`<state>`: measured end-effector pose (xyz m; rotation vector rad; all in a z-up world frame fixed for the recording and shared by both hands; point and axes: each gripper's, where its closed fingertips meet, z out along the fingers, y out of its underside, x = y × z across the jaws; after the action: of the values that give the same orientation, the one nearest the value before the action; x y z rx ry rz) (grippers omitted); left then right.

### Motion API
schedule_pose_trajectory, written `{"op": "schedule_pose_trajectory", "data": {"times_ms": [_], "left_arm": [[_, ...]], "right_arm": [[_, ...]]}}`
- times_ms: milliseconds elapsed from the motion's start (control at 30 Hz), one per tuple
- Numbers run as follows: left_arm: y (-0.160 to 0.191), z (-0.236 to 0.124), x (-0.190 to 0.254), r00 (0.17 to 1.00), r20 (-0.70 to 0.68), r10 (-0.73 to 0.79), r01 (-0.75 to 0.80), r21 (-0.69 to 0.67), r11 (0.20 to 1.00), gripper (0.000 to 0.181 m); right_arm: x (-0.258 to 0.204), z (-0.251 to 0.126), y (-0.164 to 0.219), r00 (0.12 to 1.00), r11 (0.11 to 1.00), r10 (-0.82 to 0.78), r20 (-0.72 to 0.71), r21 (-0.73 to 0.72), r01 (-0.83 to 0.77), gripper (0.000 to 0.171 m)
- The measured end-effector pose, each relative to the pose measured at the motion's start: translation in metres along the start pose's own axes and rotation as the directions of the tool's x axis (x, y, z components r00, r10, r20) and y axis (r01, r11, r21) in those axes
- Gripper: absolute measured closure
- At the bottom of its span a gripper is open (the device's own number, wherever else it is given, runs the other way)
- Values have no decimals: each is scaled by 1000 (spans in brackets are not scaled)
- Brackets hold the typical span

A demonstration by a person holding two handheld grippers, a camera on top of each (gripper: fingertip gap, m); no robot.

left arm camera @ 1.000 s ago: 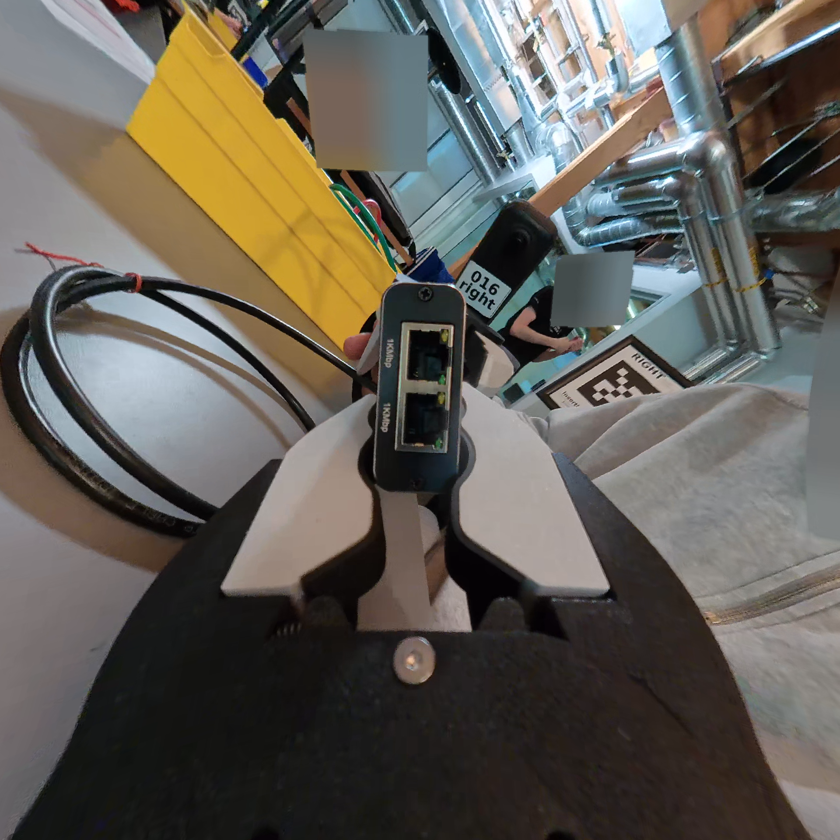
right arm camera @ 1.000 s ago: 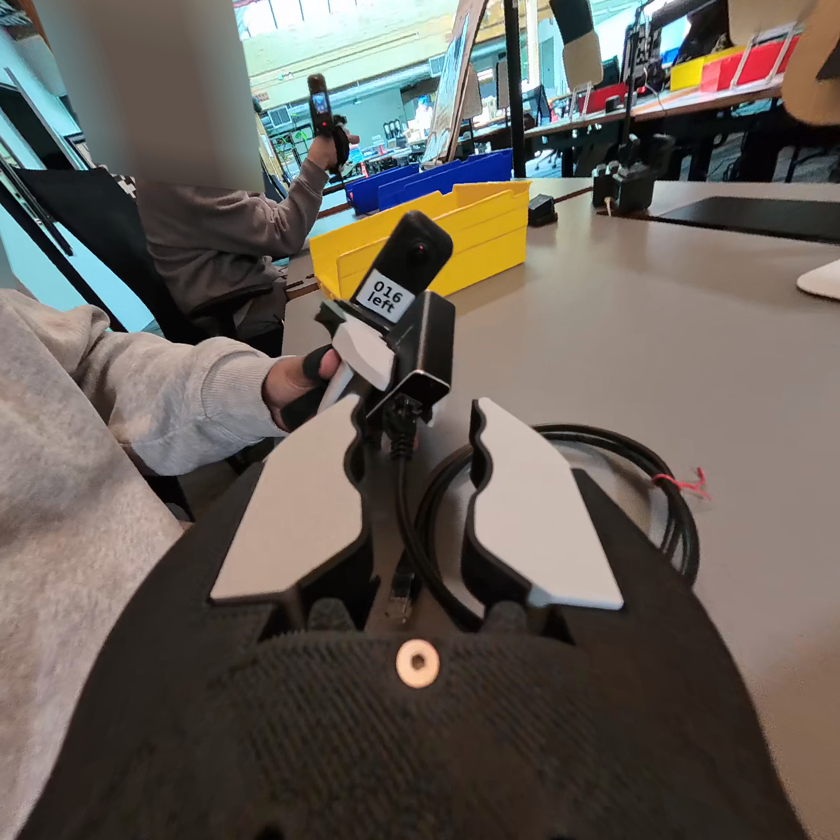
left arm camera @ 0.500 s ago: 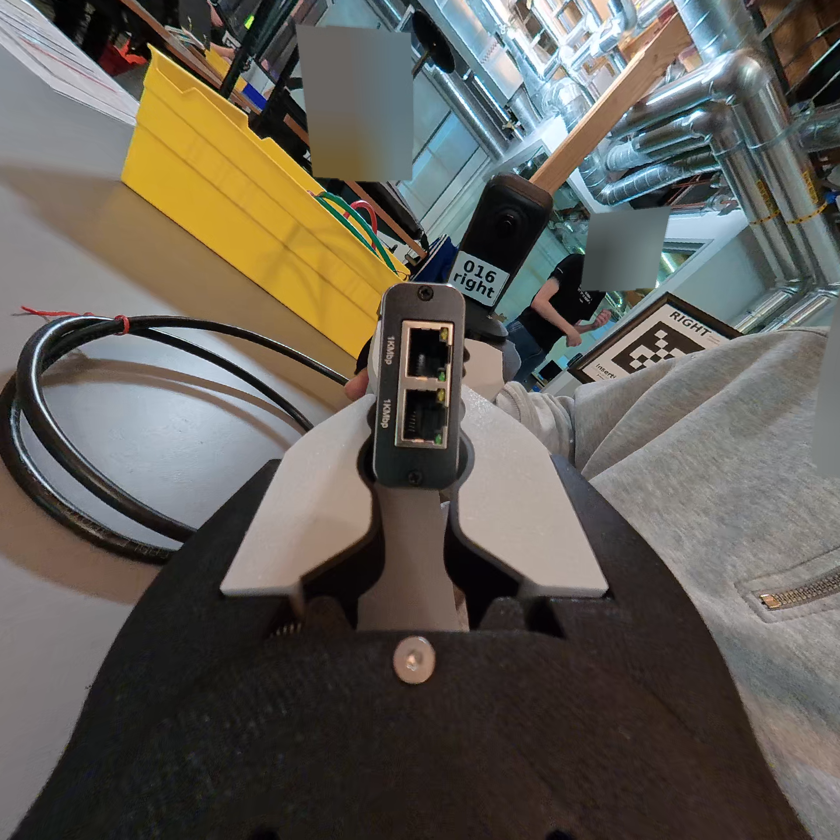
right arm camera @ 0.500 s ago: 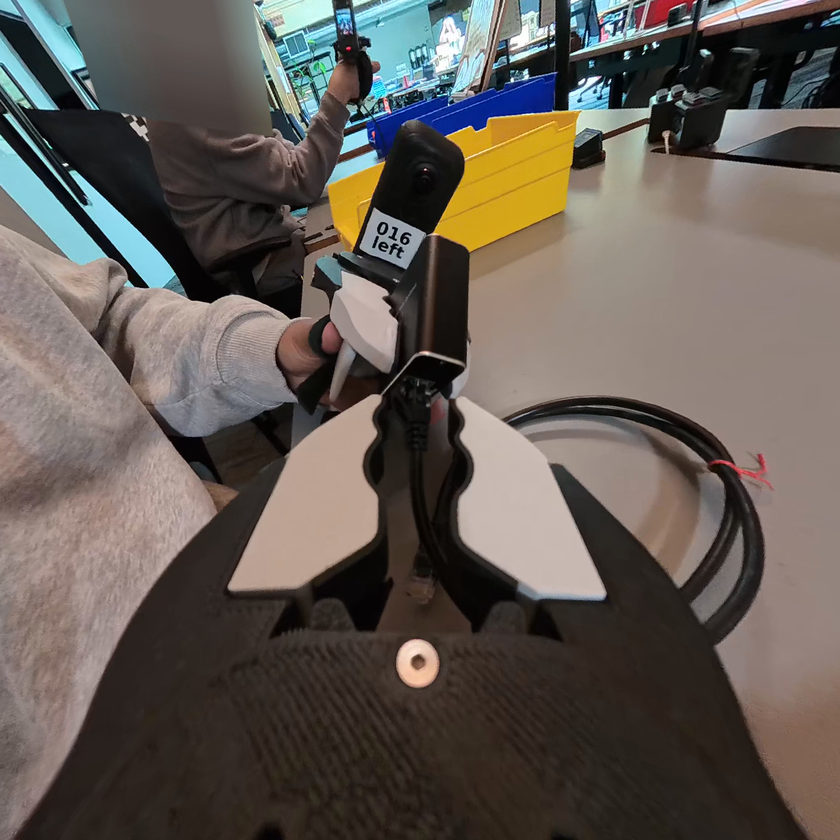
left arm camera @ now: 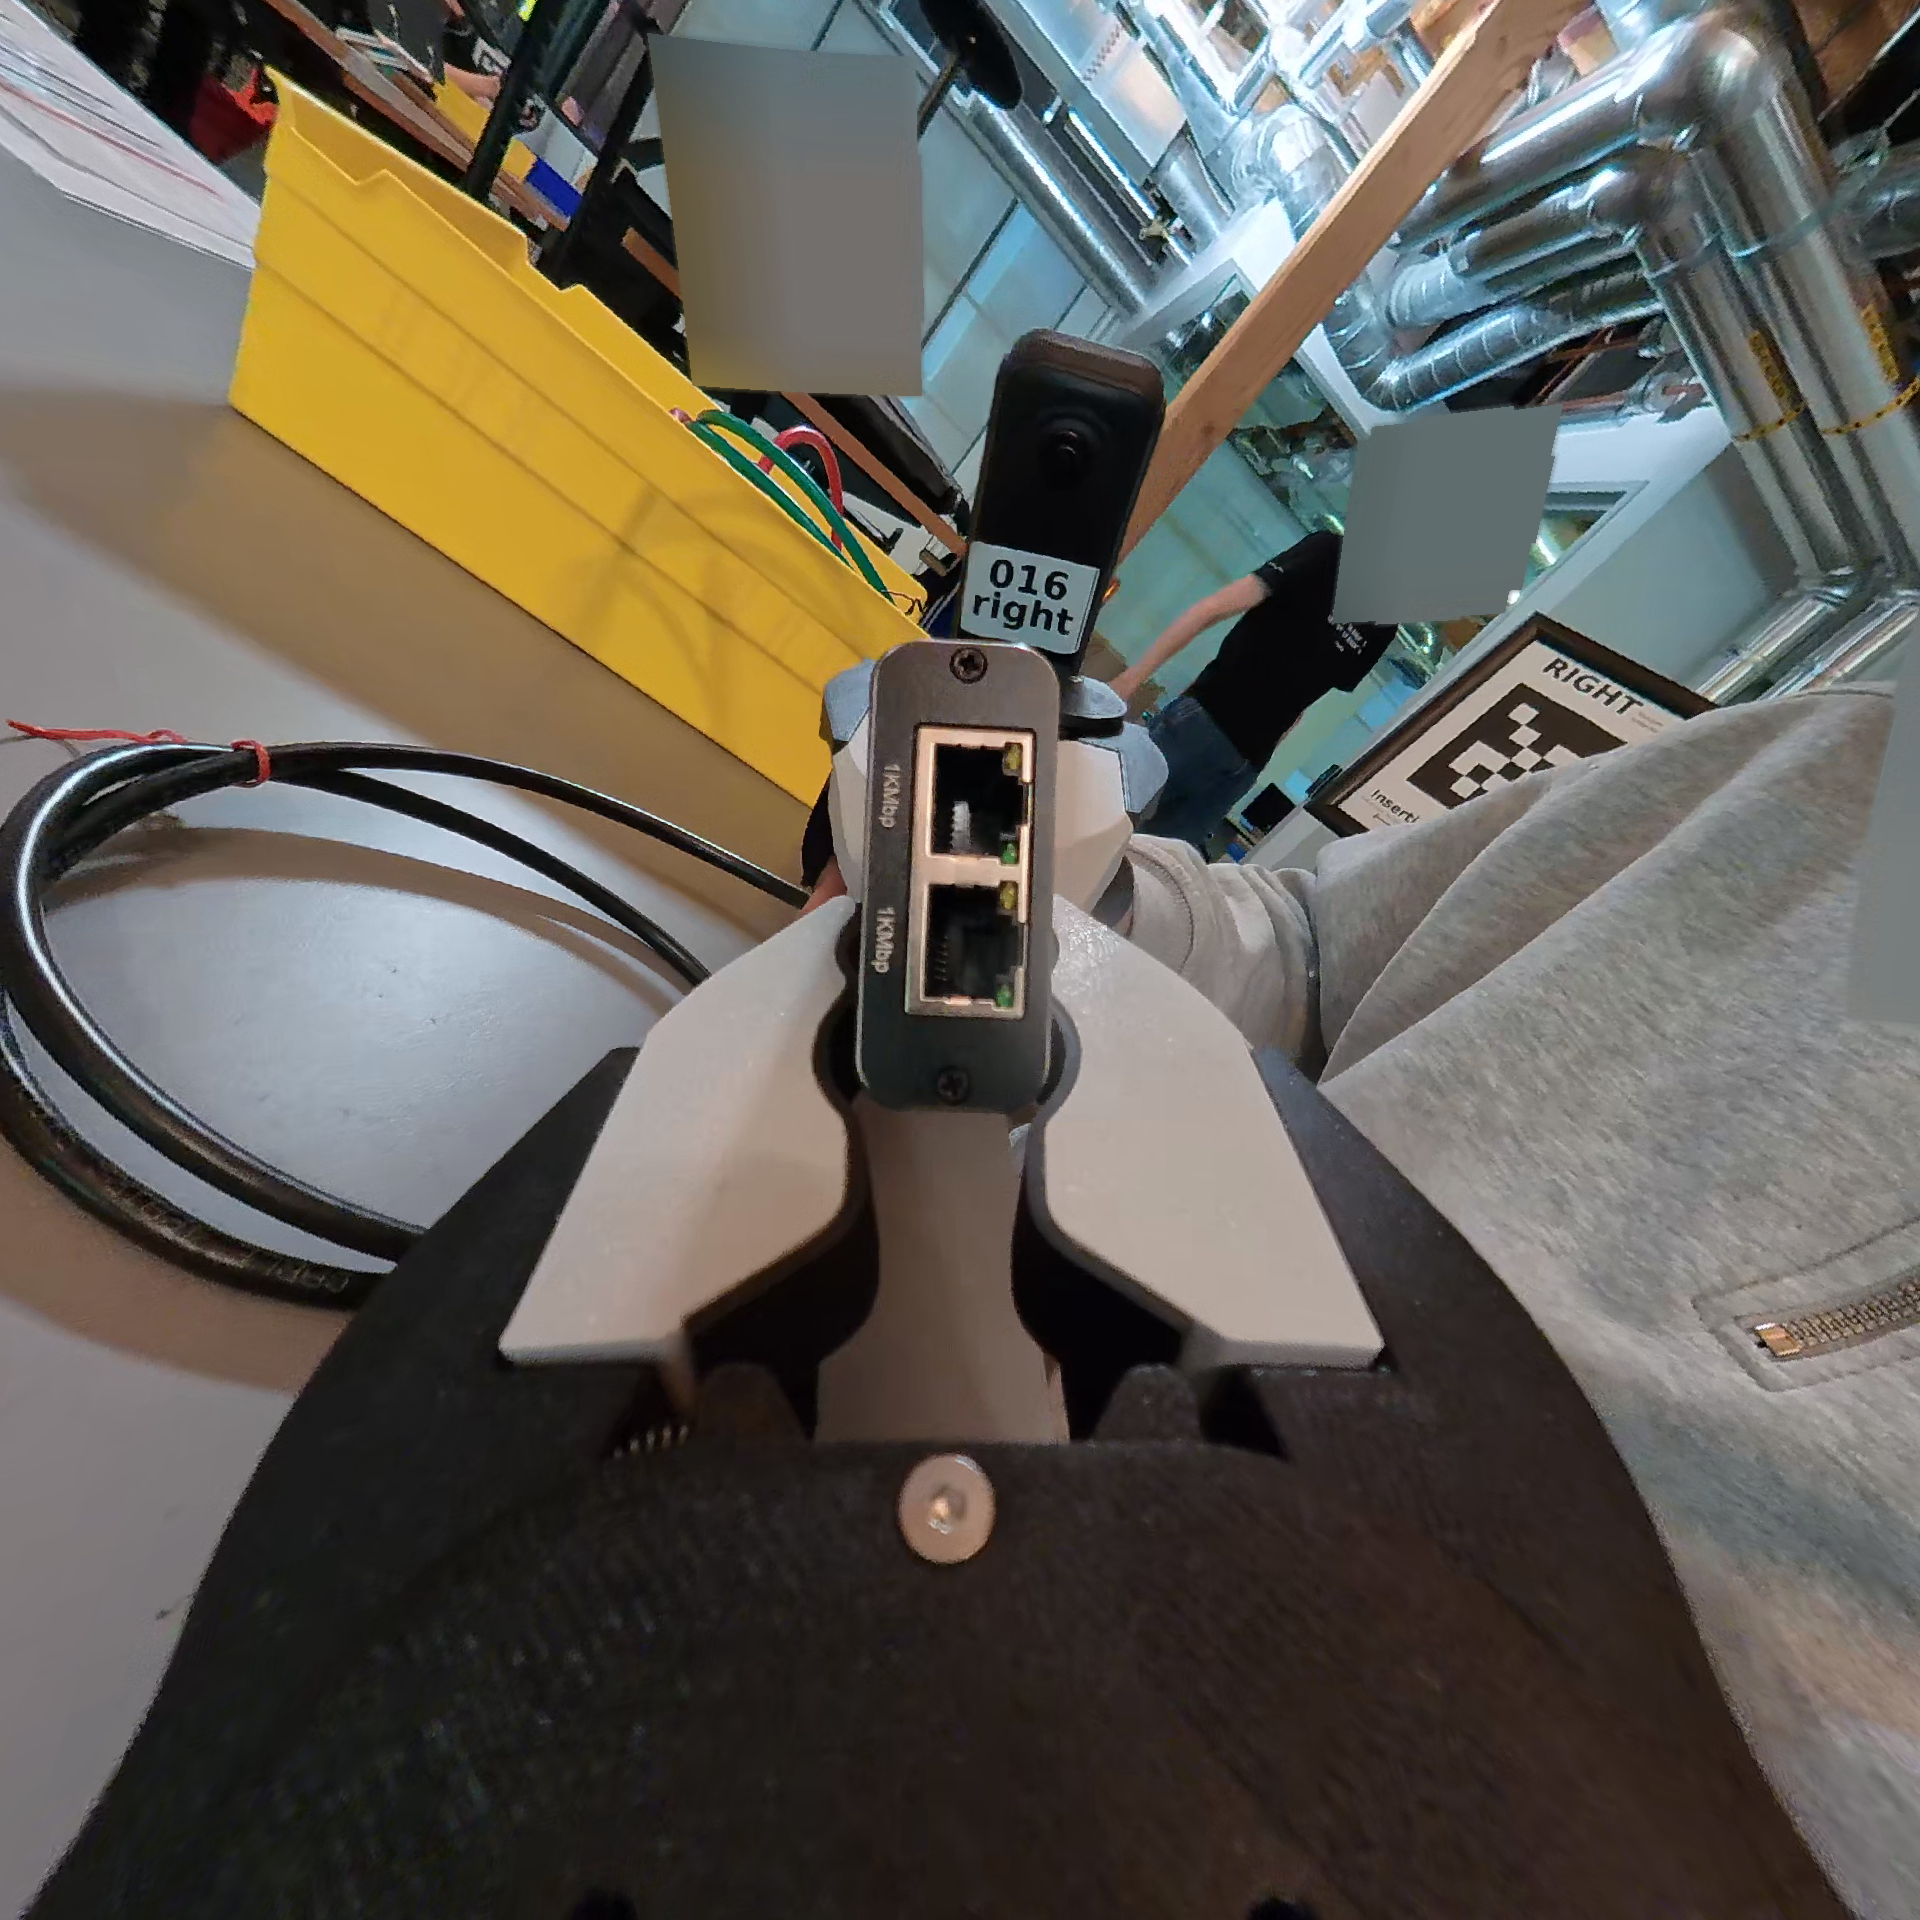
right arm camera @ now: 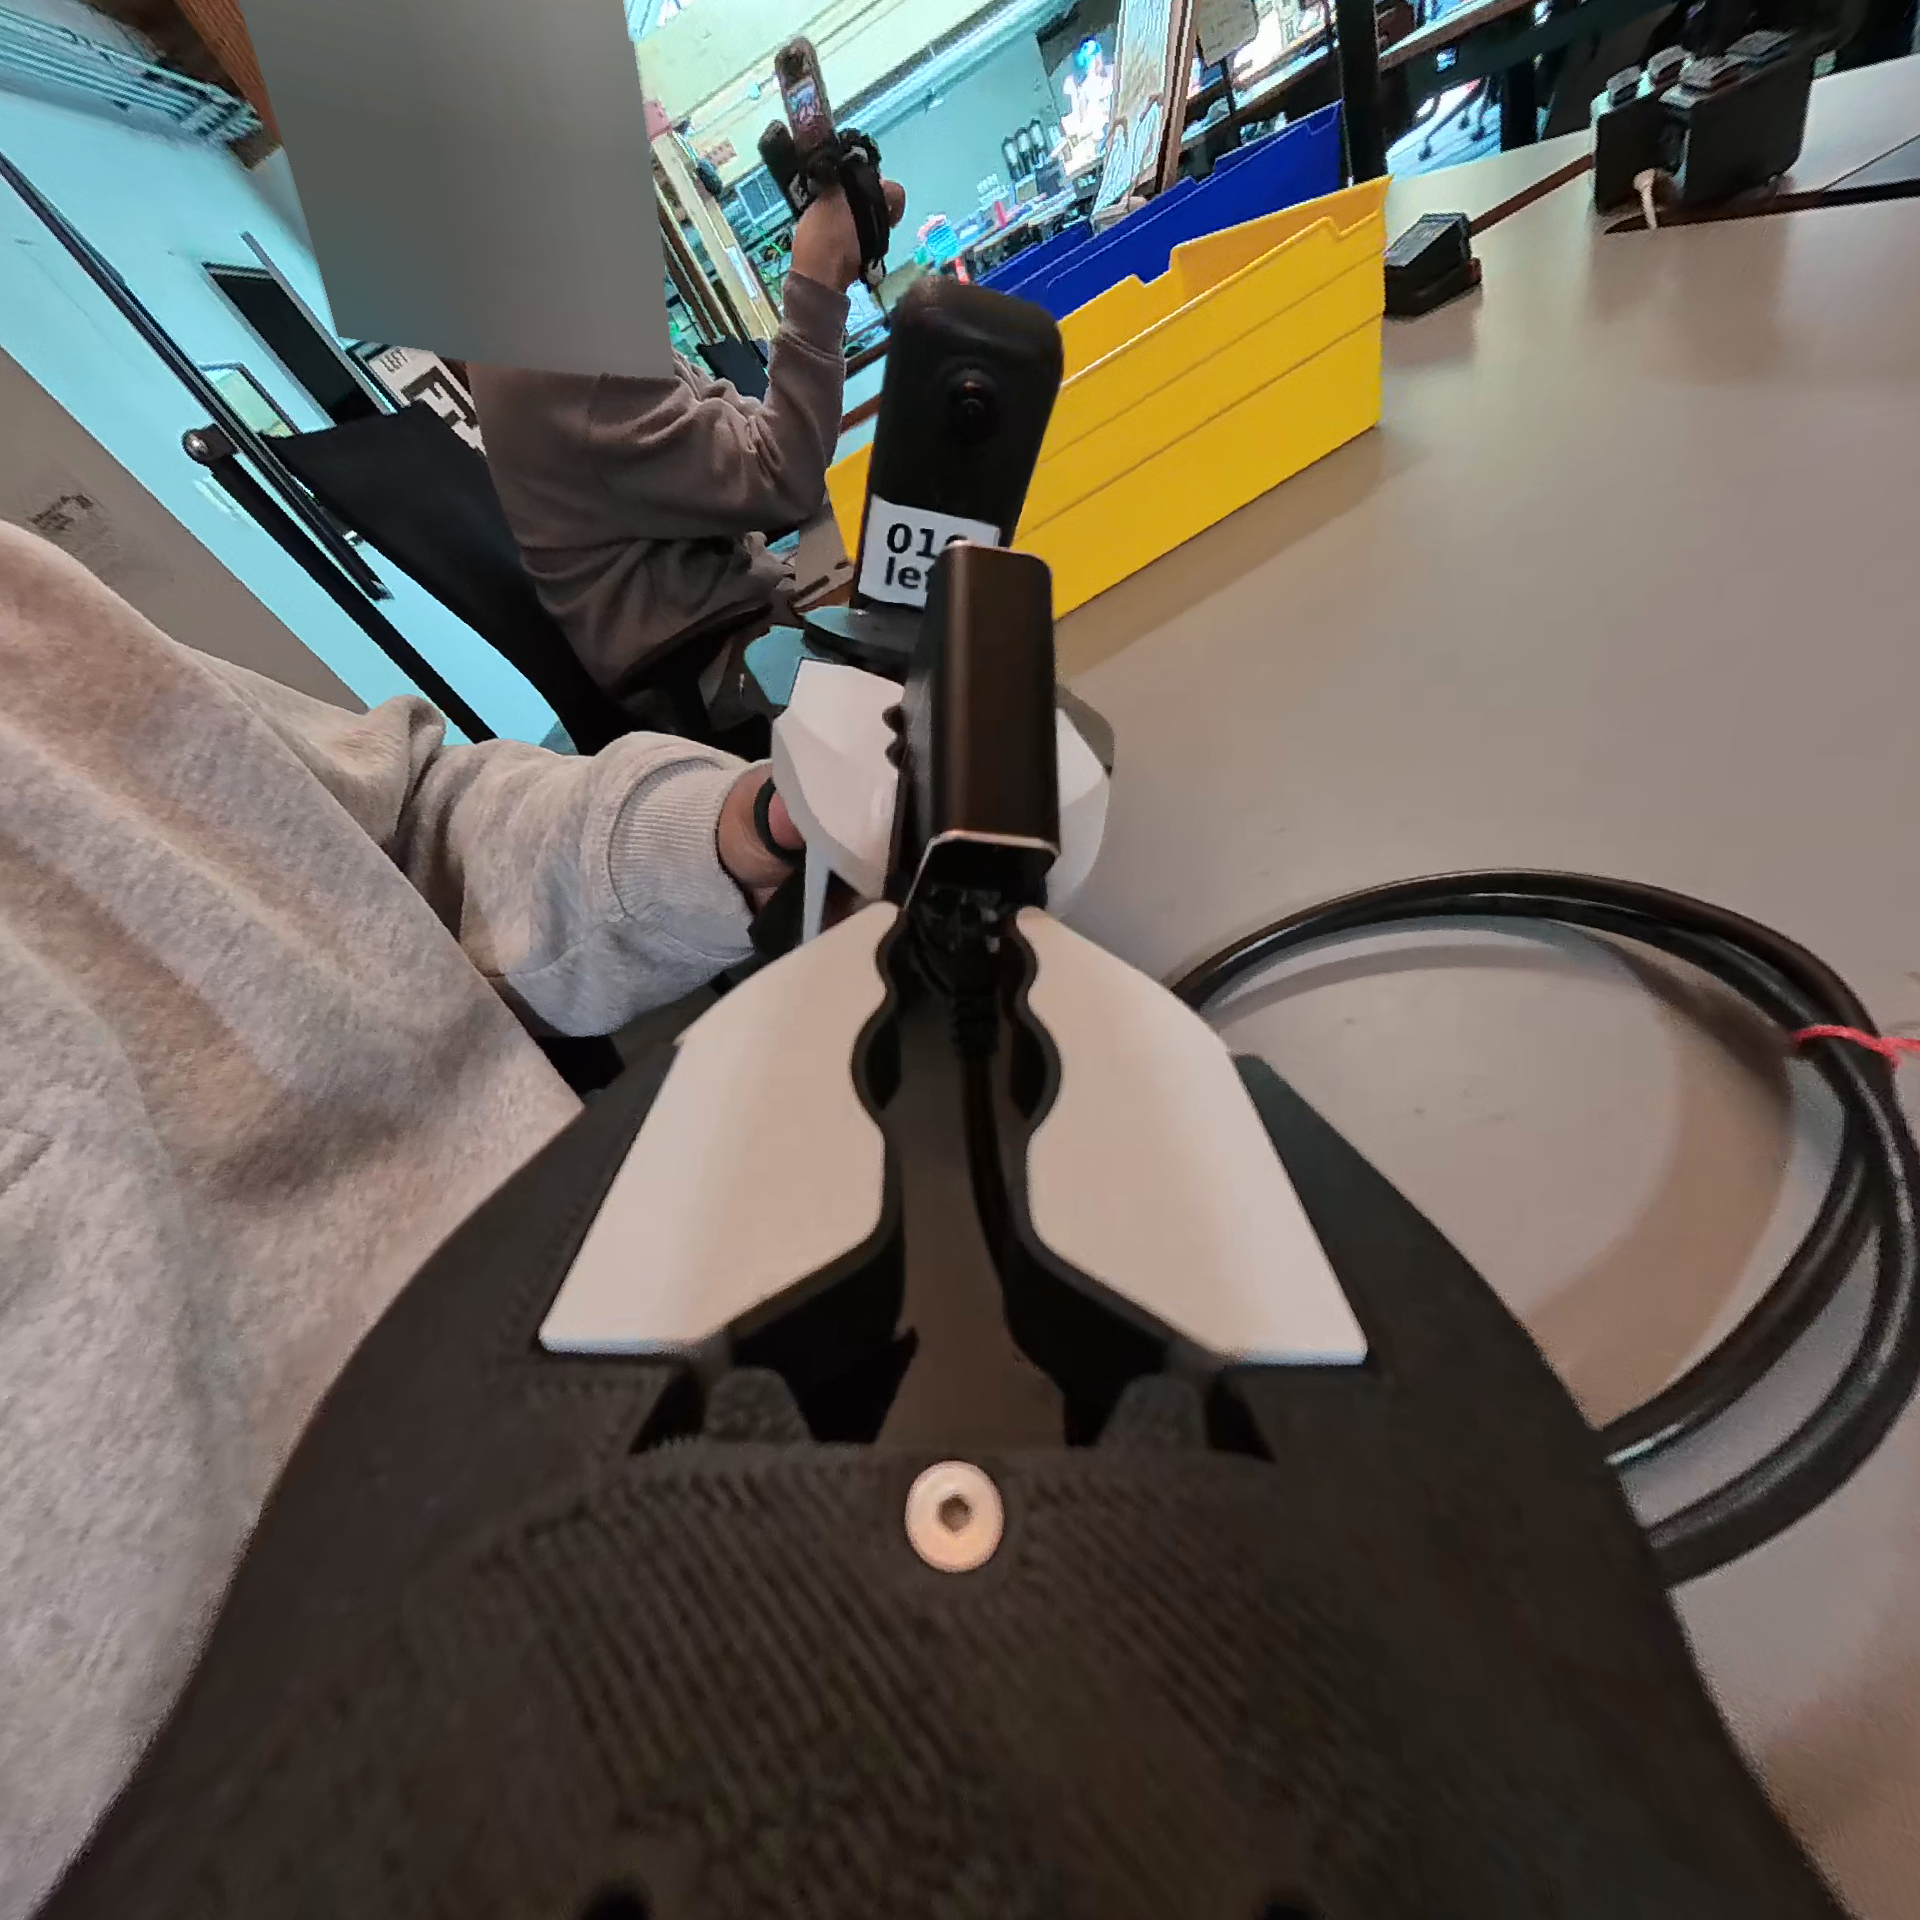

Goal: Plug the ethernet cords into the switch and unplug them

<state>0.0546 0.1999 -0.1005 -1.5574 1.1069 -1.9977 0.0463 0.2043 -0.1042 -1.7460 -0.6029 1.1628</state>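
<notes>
Gripping the switch (left arm camera: 954, 883) in my left gripper (left arm camera: 951, 997), both front ports facing me and empty.

My right gripper (right arm camera: 958, 935) is closed around the ethernet cord (right arm camera: 975, 1049) at the switch's far end; the plug itself is hidden in shadow, so I cannot tell how deep it sits. Its coil lies on the table (right arm camera: 1455, 727), partly cut off.
</notes>
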Motion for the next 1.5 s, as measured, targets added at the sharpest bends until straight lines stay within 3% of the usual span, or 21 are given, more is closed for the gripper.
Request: {"op": "schedule_pose_trajectory", "data": {"times_ms": [567, 1000, 1133, 1167, 1233, 1267, 1300, 1333, 1400, 1500], "left_arm": [[-1, 1, 0, 999, -5, -33, 33, 20, 999, 155], [-24, -2, 11, 970, -156, -188, 213, 168, 962, 156], [-28, 1, 10, 980, -114, -165, 185, 195, 963, 155], [-36, -6, 9, 979, -120, -164, 190, 255, 948, 155], [-92, -69, 5, 928, -282, -244, 365, 548, 753, 155], [-96, -87, -3, 968, -152, -199, 251, 573, 781, 154], [-91, -91, -10, 994, 40, -105, 70, 514, 855, 154], [-92, -92, -11, 993, 93, -70, 16, 484, 875, 154], [-96, -83, 1, 998, 16, -62, 46, 482, 875, 154], [-73, -62, 2, 1000, 15, -9, 3, 351, 936, 155]], "right_arm": [[3, -1, -2, 997, 998, 68, -36, -1, -68, 157], [-6, -1, -18, 992, 991, 127, 12, 40, -127, 157], [-1, -6, -20, 993, 992, 119, 2, 33, -119, 158], [11, -14, -17, 993, 995, 97, -71, 19, -96, 158], [41, -45, -19, 973, 990, 130, -193, 76, -117, 158], [40, -54, -33, 968, 964, 218, -127, 185, -193, 159], [38, -56, -41, 962, 943, 261, -76, 234, -238, 159], [36, -50, -40, 966, 947, 248, -69, 226, -227, 159], [30, -34, -28, 980, 974, 185, -74, 147, -173, 158], [24, -23, -21, 988, 985, 149, -31, 98, -145, 158]]}}
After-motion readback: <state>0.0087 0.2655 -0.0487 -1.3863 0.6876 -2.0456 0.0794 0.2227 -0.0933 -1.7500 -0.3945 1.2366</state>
